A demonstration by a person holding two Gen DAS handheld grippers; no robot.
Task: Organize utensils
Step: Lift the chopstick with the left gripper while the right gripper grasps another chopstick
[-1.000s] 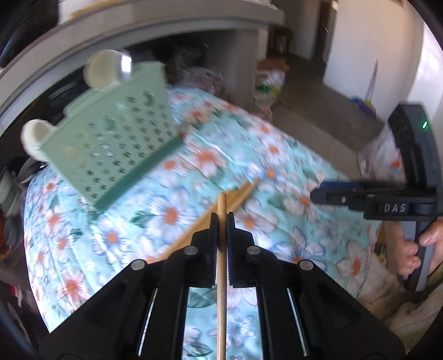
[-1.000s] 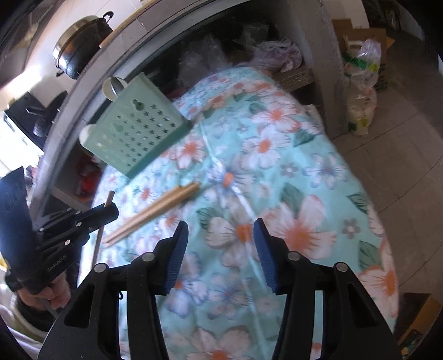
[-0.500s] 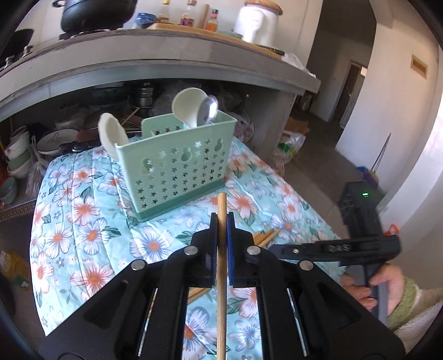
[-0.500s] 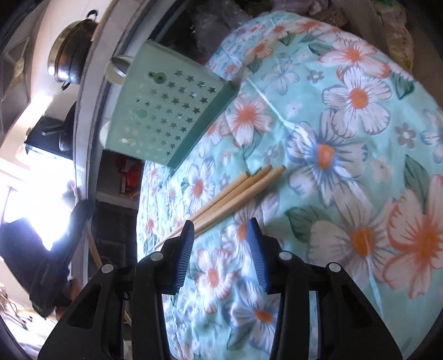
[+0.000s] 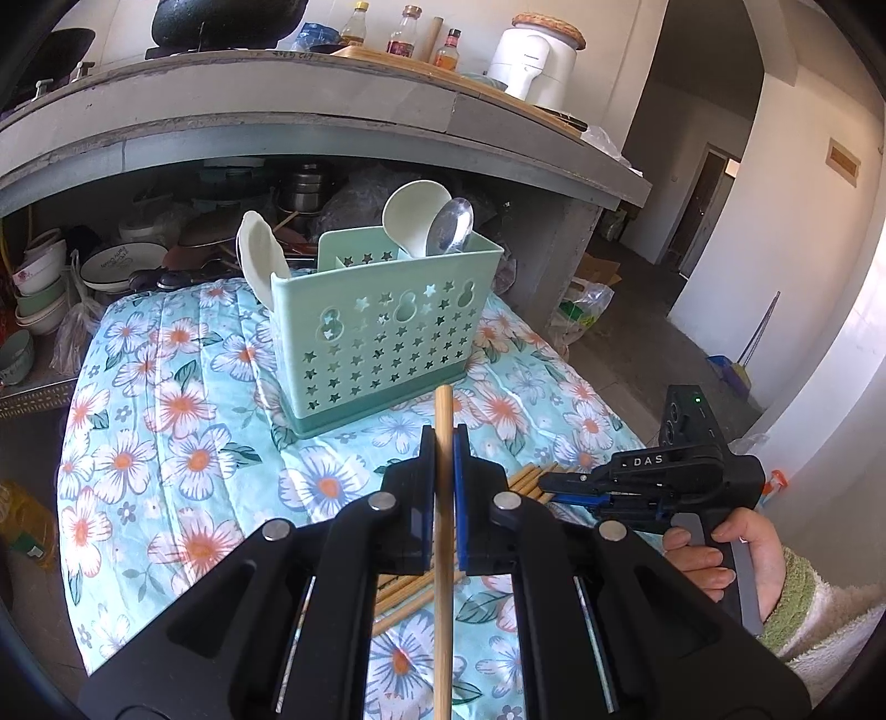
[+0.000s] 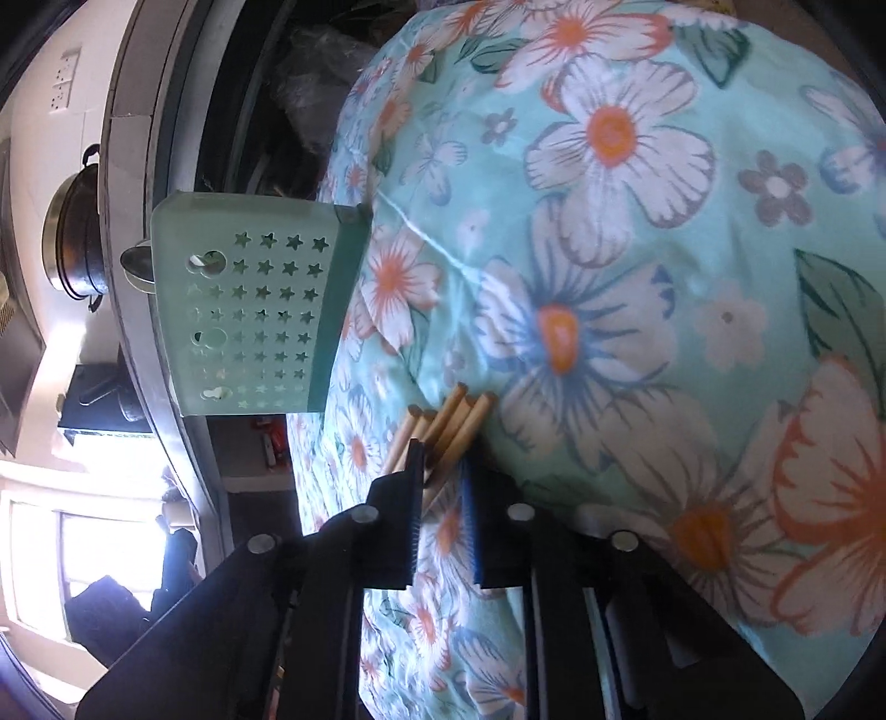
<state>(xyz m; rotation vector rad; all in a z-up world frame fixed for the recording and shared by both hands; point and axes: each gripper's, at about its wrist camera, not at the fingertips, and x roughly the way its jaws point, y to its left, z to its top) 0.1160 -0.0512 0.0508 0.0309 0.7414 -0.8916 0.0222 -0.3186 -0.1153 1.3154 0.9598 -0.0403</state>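
My left gripper (image 5: pixel 443 437) is shut on a wooden chopstick (image 5: pixel 443 526) and holds it above the floral cloth, in front of the mint green utensil basket (image 5: pixel 382 338). The basket holds white spoons (image 5: pixel 415 213) and a metal spoon (image 5: pixel 451 227). Several wooden chopsticks (image 6: pixel 451 423) lie in a bundle on the cloth. My right gripper (image 6: pixel 443 459) is open, its jaws on either side of the bundle's ends; it also shows in the left wrist view (image 5: pixel 554 482), low over the chopsticks (image 5: pixel 526 479). The basket shows in the right wrist view (image 6: pixel 249 310).
A floral quilted cloth (image 5: pixel 166 415) covers the table. Behind it a grey counter (image 5: pixel 277 116) holds a black pot (image 5: pixel 221 22), bottles and a white appliance (image 5: pixel 531 61). Bowls and pans (image 5: pixel 111 266) are stacked under the counter.
My left gripper tilted up and now faces the basket squarely, still holding the chopstick. My right gripper moved down to the chopstick bundle and its jaws narrowed around it.
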